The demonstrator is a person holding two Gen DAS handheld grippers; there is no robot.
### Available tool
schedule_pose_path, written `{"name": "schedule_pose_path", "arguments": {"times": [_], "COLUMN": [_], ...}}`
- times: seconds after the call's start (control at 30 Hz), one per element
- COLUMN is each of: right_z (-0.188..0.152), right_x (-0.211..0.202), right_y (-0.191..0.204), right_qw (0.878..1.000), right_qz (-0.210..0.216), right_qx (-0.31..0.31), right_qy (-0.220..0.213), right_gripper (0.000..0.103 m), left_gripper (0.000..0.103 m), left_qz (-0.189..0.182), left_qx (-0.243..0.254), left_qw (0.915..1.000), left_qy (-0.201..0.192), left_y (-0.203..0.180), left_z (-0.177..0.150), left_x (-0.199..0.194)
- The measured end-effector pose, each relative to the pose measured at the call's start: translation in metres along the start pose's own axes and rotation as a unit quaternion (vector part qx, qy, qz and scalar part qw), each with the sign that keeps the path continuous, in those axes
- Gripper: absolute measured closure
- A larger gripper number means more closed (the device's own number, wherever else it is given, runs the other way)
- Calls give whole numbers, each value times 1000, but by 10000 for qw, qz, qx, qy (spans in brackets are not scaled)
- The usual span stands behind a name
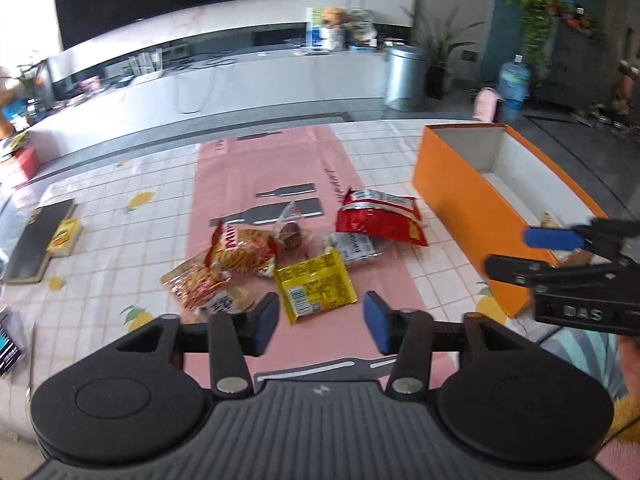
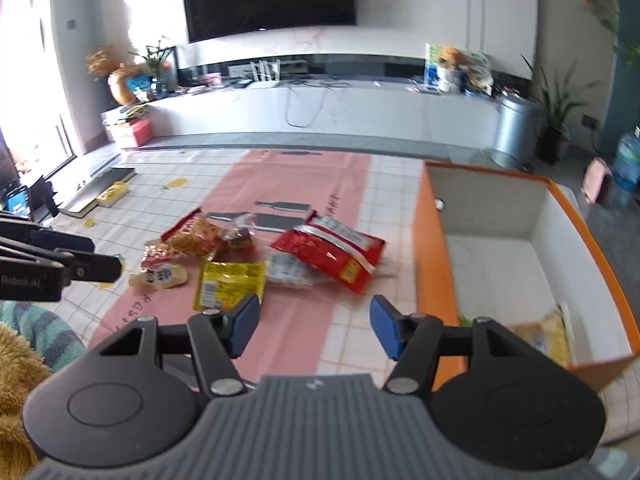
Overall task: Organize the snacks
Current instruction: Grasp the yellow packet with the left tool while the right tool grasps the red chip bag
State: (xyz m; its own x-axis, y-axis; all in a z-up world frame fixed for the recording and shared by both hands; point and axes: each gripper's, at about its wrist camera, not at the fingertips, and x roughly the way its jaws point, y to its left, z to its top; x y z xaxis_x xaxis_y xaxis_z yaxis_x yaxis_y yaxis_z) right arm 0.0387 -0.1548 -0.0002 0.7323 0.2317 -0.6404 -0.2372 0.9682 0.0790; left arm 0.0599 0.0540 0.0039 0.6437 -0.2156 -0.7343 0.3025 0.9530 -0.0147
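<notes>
Several snack packets lie in a heap on the pink strip of the table: a red bag (image 1: 380, 218) (image 2: 332, 252), a yellow packet (image 1: 316, 286) (image 2: 228, 282), an orange cracker bag (image 1: 244, 252) (image 2: 196, 238), a clear silver pack (image 1: 354, 246) and a small pale pack (image 2: 160, 276). The orange box (image 1: 460, 208) (image 2: 430, 248) stands open to the right, with a yellow packet (image 2: 544, 338) inside. My left gripper (image 1: 322, 320) hovers open just short of the yellow packet, nothing between its pads. My right gripper (image 2: 314, 326) is open and empty beside the box's near corner.
A dark flat board (image 1: 38, 242) with a small yellow pack (image 1: 64, 236) lies at the table's left. The checked tablecloth (image 1: 120, 216) has bare room left of the heap. A striped sleeve (image 2: 36, 328) shows at the edge. Beyond the table are a white TV bench and a metal bin (image 1: 404, 76).
</notes>
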Motion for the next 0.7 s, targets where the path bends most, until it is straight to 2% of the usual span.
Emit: {"name": "schedule_pose_path", "arguments": {"times": [0.13,0.27,0.33,0.37,0.53,0.63,0.7], "right_z": [7,7,6,6,17,27,35], "right_x": [19,48,60,66,98,118,130], "right_y": [10,16,15,15,11,8,5], "right_qw": [9997,9986,9977,9972,9926,9881,9847], "right_qz": [85,68,10,4,46,23,12], "right_qx": [-225,-490,-638,-704,-1102,-1395,-1594], "right_qy": [14,193,245,268,517,640,705], "right_gripper": [44,43,34,33,32,25,24], "left_gripper": [33,29,25,25,25,23,23], "left_qz": [-330,-410,-392,-422,-808,-1001,-1139], "left_qx": [197,655,921,1048,1648,1971,2165], "left_qw": [9992,9966,9941,9924,9803,9710,9640], "left_qy": [101,274,425,491,737,915,1041], "left_y": [10,11,9,8,8,7,7], "left_z": [7,15,18,20,26,28,29], "left_x": [15,40,55,62,94,113,127]}}
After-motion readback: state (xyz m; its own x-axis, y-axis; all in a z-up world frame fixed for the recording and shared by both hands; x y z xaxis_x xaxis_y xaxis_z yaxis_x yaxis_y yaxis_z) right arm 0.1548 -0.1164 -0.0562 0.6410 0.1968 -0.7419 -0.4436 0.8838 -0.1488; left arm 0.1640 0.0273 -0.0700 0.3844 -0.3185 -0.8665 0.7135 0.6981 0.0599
